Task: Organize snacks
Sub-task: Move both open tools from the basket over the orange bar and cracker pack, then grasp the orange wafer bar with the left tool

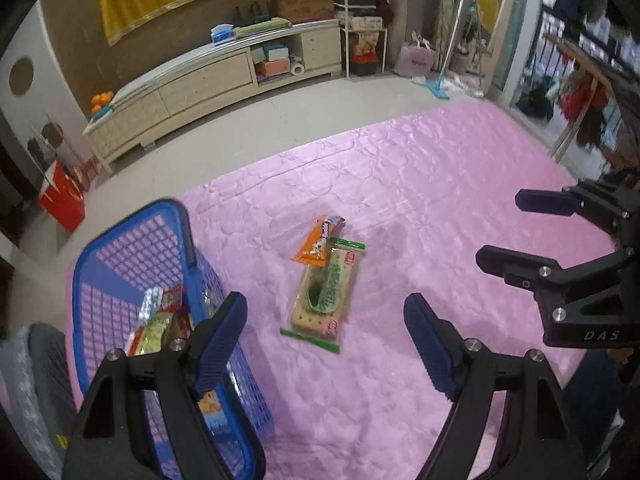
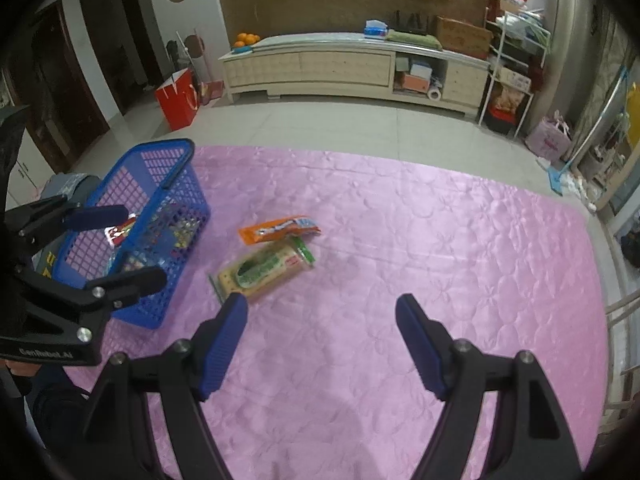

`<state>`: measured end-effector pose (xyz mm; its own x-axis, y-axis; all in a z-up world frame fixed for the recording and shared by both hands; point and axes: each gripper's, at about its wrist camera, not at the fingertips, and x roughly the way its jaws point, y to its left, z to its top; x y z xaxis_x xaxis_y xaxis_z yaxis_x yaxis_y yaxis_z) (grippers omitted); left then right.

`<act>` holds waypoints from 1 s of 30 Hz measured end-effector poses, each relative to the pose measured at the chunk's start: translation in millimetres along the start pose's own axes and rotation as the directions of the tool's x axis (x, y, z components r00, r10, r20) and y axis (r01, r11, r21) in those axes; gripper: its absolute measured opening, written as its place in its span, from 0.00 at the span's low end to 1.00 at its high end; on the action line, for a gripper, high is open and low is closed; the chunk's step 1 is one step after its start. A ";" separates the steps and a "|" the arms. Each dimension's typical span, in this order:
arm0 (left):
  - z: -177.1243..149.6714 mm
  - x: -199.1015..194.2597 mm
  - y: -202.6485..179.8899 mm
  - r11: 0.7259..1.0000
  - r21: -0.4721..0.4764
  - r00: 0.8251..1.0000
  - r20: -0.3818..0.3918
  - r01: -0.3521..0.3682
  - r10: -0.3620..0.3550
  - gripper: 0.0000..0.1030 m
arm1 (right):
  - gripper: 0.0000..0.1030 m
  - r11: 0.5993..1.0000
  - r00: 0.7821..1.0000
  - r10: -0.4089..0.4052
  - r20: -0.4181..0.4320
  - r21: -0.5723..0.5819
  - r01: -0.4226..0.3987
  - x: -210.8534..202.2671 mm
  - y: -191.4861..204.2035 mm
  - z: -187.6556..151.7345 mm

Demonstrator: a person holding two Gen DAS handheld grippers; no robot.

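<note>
Both grippers open over the pink surface [image 2: 400, 240], nothing held.

The left gripper [image 1: 326, 340] and right gripper [image 2: 322, 340] hover with jaws spread wide and empty. A cracker packet [image 1: 324, 296] lies ahead of the left jaws, between them, with an orange snack packet [image 1: 318, 242] touching its far end. The blue basket [image 1: 120, 248], holding several packets, sits at the left jaws' left finger and well left of the right jaws.
</note>
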<state>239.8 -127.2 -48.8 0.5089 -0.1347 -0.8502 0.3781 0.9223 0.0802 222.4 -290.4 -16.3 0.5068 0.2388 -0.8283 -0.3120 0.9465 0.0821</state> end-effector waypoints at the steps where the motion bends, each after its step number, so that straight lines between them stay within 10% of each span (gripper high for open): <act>1: 3.4 5.0 -3.0 1.000 0.014 1.000 -0.008 -0.013 0.013 0.77 | 0.78 1.000 1.000 -0.001 -0.003 -0.001 0.001 6.3 -2.0 0.7; 14: 35.3 81.7 -18.0 0.973 0.225 0.981 -0.172 -0.048 0.089 0.72 | 0.78 1.000 0.996 0.002 -0.087 0.009 -0.002 80.1 -30.8 12.6; 30: 53.7 163.5 -16.0 0.969 0.246 0.933 -0.344 -0.022 0.109 0.50 | 0.78 0.993 0.992 0.062 -0.112 0.104 -0.050 109.3 -60.8 15.7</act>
<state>358.5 -183.4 -161.1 0.2501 0.0990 -0.9631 0.5451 0.8077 0.2246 309.4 -318.4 -103.2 0.3936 0.2714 -0.8783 -0.2522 0.9506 0.1807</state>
